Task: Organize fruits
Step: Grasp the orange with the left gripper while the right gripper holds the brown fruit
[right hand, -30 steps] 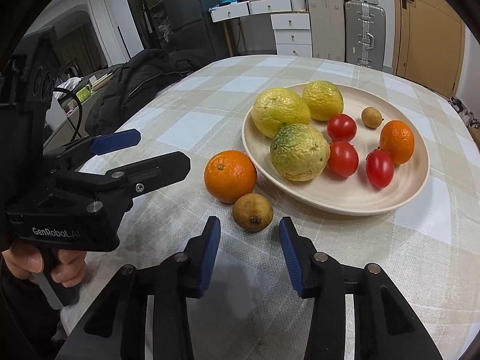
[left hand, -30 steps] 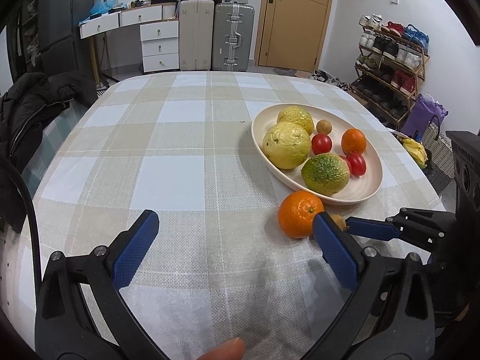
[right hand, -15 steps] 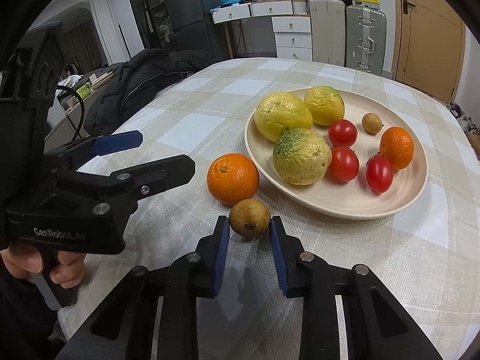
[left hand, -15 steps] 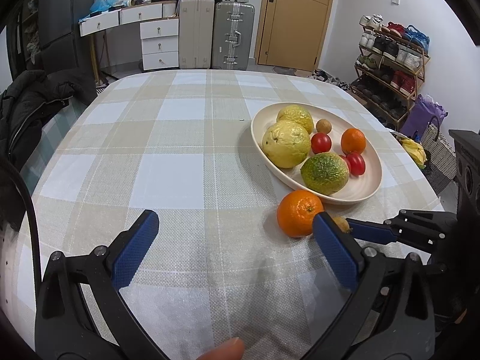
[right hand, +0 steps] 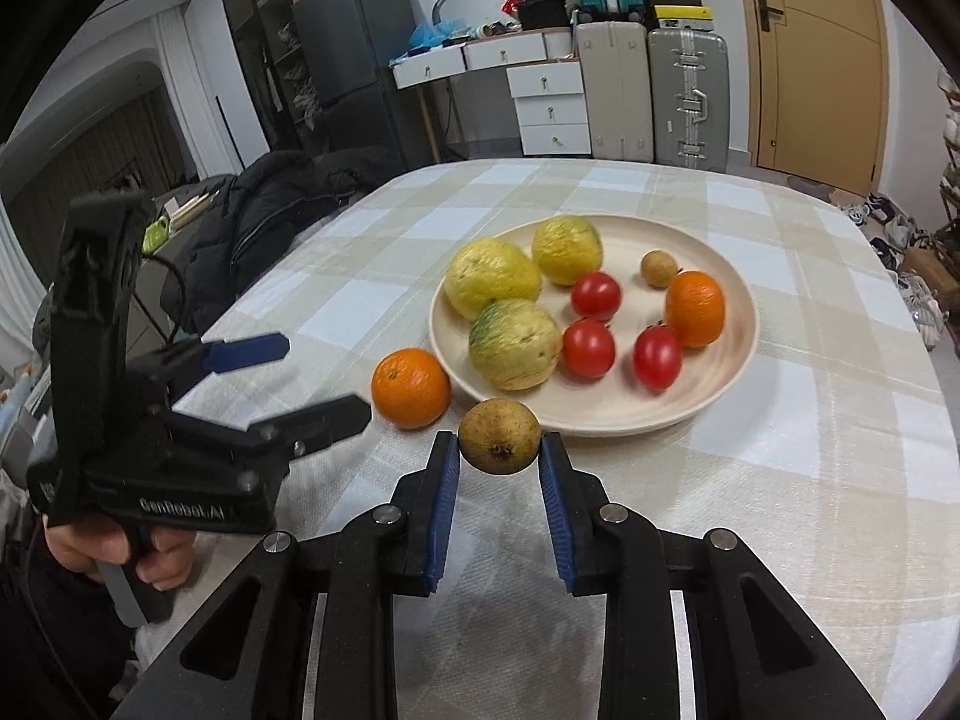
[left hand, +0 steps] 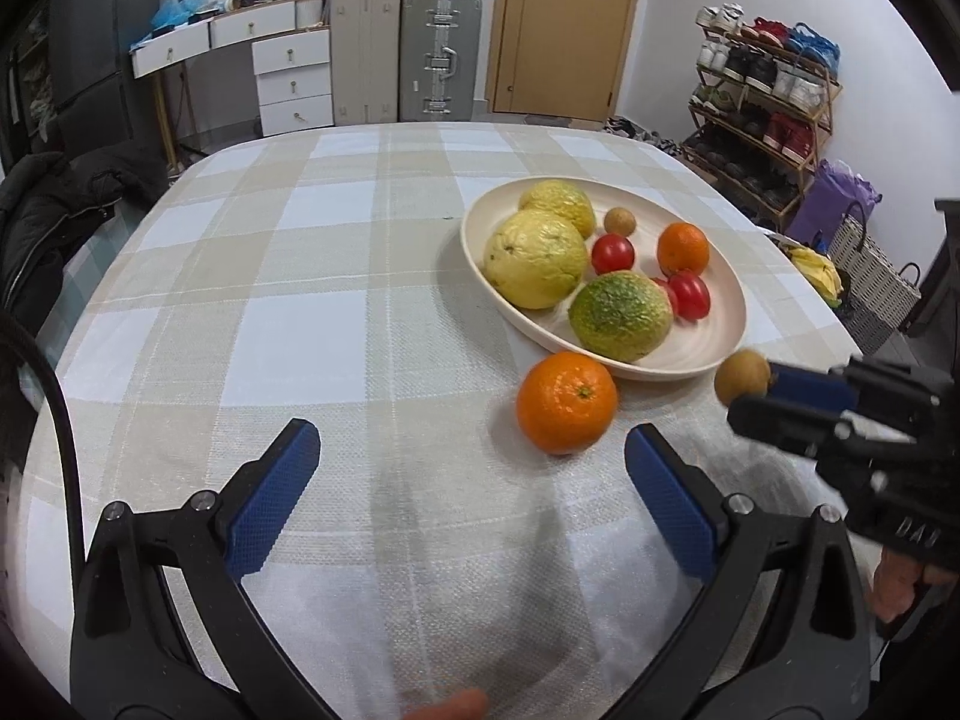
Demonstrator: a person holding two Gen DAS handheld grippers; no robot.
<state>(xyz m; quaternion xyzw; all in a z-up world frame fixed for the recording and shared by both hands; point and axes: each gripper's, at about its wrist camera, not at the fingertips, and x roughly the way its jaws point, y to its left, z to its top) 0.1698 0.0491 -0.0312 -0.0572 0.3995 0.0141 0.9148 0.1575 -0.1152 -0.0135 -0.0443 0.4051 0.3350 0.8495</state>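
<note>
My right gripper (right hand: 499, 462) is shut on a small brown fruit (right hand: 499, 435) and holds it above the cloth, just before the near rim of the cream plate (right hand: 729, 360). It also shows in the left wrist view (left hand: 741, 377). The plate (left hand: 729, 324) holds three yellow-green citrus, three red tomatoes, an orange and a small brown fruit. A loose orange (left hand: 566, 402) (right hand: 410, 387) lies on the checked tablecloth beside the plate. My left gripper (left hand: 474, 480) is open and empty, just short of the loose orange.
The table (left hand: 300, 276) has a checked cloth. A black jacket (right hand: 264, 210) hangs off its left side. Suitcases, white drawers and a door stand behind. A shoe rack (left hand: 762, 114) and a basket (left hand: 870, 276) are at the right.
My right gripper closed on the small brown fruit and lifted it off the cloth toward the plate. My left gripper has stayed open, edging slightly toward the orange.
</note>
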